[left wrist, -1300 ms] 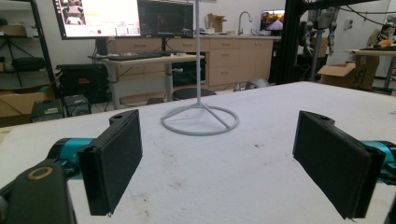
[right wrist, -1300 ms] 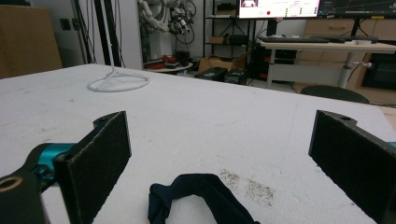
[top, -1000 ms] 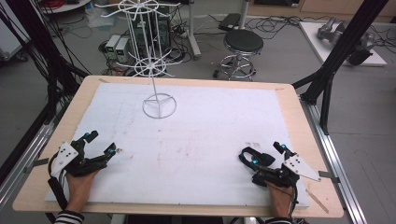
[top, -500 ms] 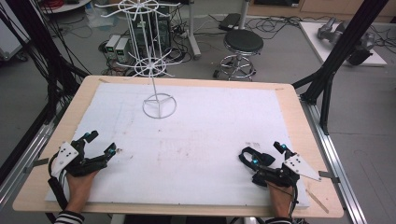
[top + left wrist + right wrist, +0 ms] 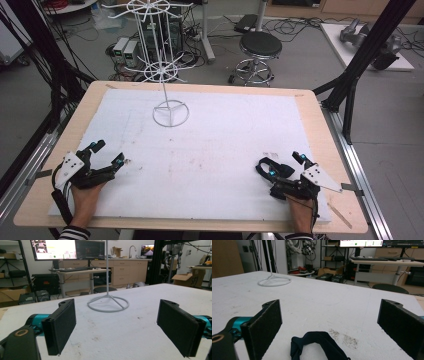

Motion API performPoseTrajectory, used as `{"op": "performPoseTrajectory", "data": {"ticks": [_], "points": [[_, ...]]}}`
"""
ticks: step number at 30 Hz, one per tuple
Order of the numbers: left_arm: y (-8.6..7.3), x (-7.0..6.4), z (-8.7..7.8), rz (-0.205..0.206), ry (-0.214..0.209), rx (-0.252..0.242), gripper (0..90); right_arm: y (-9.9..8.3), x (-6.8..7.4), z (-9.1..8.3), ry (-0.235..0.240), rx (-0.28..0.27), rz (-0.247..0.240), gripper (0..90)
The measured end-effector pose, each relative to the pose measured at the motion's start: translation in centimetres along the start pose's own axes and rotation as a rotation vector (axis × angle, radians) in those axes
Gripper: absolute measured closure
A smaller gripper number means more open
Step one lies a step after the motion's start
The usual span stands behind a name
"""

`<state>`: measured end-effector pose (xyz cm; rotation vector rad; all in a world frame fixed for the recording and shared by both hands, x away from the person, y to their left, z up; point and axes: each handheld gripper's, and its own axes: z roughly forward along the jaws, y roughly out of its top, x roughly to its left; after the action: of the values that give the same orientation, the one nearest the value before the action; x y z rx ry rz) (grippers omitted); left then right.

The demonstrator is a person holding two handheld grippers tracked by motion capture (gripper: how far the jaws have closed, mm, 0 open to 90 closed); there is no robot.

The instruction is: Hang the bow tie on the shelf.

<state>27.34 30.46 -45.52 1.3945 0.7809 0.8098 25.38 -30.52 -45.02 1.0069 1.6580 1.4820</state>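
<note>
1. I can read no writing on the table; in the left gripper view a far monitor (image 5: pixel 53 249) shows text too small to make out.
2. I see no containers on the table. The one stand-like thing is a white wire rack (image 5: pixel 167 65) at the far left-centre of the white board (image 5: pixel 225 135), with its ring base flat on the board.
3. My left gripper (image 5: pixel 107 154) rests near the board's near-left corner. Its jaws are spread wide with nothing between them, and it points toward the rack's base (image 5: pixel 108 303).
4. My right gripper (image 5: pixel 282 162) sits near the near-right corner, jaws also spread wide and gripping nothing.
5. A dark band (image 5: pixel 318 343), a loop of navy cloth, lies flat on the board just ahead of the right gripper, low between its jaws in the right gripper view. I cannot tell whether the near pad touches it.
6. From above, the band (image 5: pixel 270 167) lies beside the right gripper's left jaw, well apart from the rack.
</note>
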Motion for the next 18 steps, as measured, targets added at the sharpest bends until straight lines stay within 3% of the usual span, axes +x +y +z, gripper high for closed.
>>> {"op": "performPoseTrajectory", "data": {"ticks": [6,9,18], "points": [[0.0,0.0,0.0,0.002,0.002,0.003,16.1,1.1,0.1,-0.3,0.024,0.006,0.002,4.5],[0.0,0.0,0.0,0.001,0.003,0.004,16.1,2.0,0.3,-0.4,0.04,0.024,-0.029,4.4],[0.0,0.0,0.0,0.003,0.004,0.006,16.1,4.0,-0.1,-0.6,0.105,0.147,-0.042,3.8]]}}
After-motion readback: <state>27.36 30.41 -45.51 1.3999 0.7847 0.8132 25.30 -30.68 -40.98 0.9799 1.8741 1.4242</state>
